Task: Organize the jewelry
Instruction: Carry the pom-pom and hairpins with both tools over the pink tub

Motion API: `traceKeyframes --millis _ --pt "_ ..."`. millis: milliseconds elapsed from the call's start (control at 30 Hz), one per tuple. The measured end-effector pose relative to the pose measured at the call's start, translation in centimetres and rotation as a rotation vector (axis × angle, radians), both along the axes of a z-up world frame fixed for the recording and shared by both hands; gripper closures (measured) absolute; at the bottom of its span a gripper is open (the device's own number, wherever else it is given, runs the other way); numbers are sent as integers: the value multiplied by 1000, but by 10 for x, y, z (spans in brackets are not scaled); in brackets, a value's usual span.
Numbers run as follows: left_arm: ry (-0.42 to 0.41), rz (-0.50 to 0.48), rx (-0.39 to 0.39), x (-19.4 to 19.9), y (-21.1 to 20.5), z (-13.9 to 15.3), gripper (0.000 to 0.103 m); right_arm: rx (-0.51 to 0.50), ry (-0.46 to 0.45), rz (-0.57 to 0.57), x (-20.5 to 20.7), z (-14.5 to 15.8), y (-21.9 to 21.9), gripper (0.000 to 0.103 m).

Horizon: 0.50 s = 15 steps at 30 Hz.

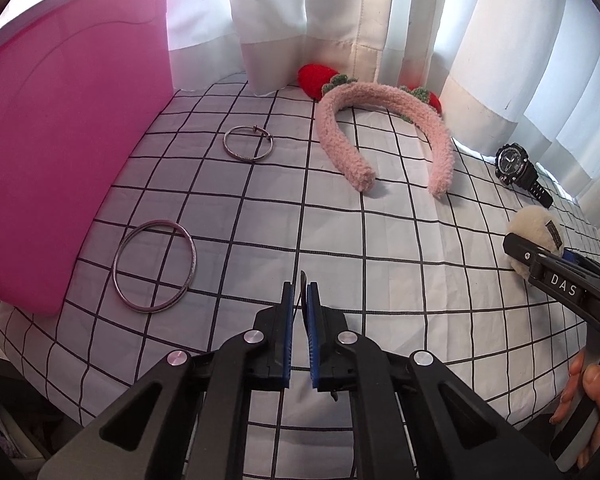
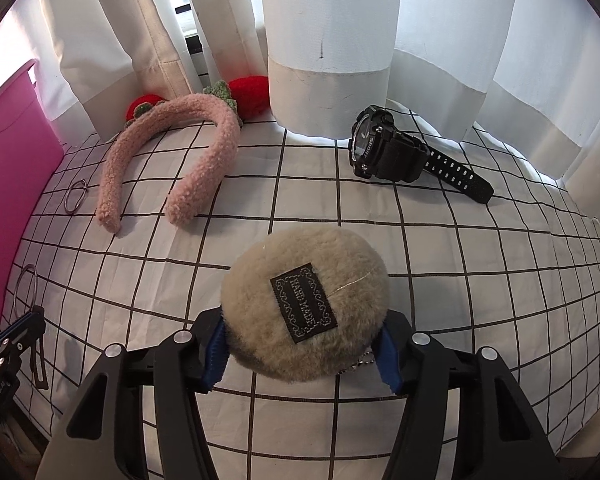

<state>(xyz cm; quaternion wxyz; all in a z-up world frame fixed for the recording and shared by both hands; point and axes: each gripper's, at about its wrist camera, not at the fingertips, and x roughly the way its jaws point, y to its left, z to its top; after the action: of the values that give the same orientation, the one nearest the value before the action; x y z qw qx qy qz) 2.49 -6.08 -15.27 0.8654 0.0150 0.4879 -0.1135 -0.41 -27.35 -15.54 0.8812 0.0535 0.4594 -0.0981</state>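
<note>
Jewelry lay scattered on a checked cloth [image 1: 380, 248]. Two metal bangles [image 1: 155, 266] rested at the left beside a pink bin [image 1: 72, 128], a pink fuzzy headband [image 1: 380, 120] lay far near the white curtains [image 1: 340, 0], and a black watch [image 2: 384, 150] sat at the far right. Left gripper [image 1: 301, 292] had its blue pads pressed together on a thin dark clip [image 1: 302, 280], raised off the cloth. Right gripper [image 2: 302, 354] pinched a round beige fluffy pouch [image 2: 304, 304] with a dark label reading "HAND MADE", its jaws pressing the fur on both sides.
</note>
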Motion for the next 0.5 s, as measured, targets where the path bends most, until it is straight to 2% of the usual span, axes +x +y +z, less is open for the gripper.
traceKeyframes --millis 233,500 --pt "-70 -3 -16 3 6 36 96 -5 -42 31 2 27 14 46" --pt "-208 -19 -34 6 24 101 96 -24 -135 102 12 80 46 46"
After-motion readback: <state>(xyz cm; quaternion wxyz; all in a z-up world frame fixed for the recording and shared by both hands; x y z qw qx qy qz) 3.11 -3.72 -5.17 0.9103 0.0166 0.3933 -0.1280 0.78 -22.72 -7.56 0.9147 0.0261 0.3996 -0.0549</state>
